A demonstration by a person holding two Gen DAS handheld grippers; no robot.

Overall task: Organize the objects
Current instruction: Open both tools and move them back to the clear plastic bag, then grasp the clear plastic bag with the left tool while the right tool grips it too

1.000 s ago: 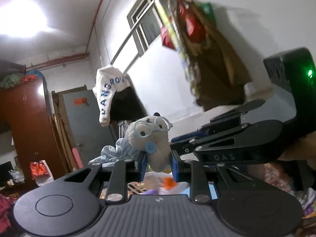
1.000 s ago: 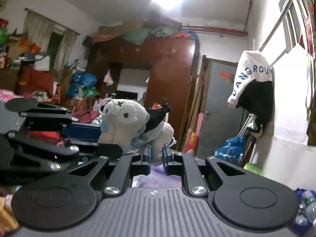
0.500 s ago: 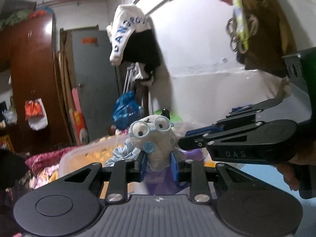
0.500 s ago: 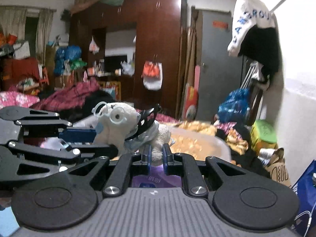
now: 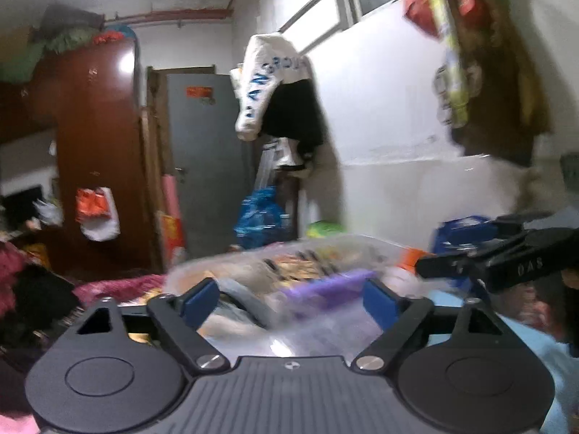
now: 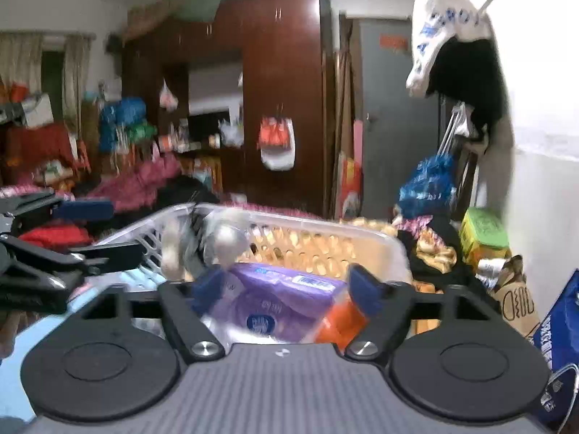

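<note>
A white plush toy with glasses point(image 6: 202, 242) lies blurred inside a clear plastic basket point(image 6: 362, 231), at its left end. It shows only as a grey-white blur in the left wrist view point(image 5: 235, 289). The basket point(image 5: 362, 246) also holds a purple packet point(image 6: 275, 300) and an orange item point(image 6: 340, 322). My left gripper point(image 5: 289, 298) is open and empty above the basket. My right gripper point(image 6: 286, 285) is open and empty just over the purple packet. Each gripper shows at the side of the other's view.
A dark wooden wardrobe point(image 6: 282, 90) and a grey door point(image 5: 202, 159) stand behind. Clothes hang on a rail by the white wall point(image 5: 282, 83). Piles of clothes and bags lie around the basket. A blue bag point(image 6: 561, 343) sits at the right.
Both grippers have opened and let go of the plush toy, which has dropped into the basket. The views have tilted down towards the basket.
</note>
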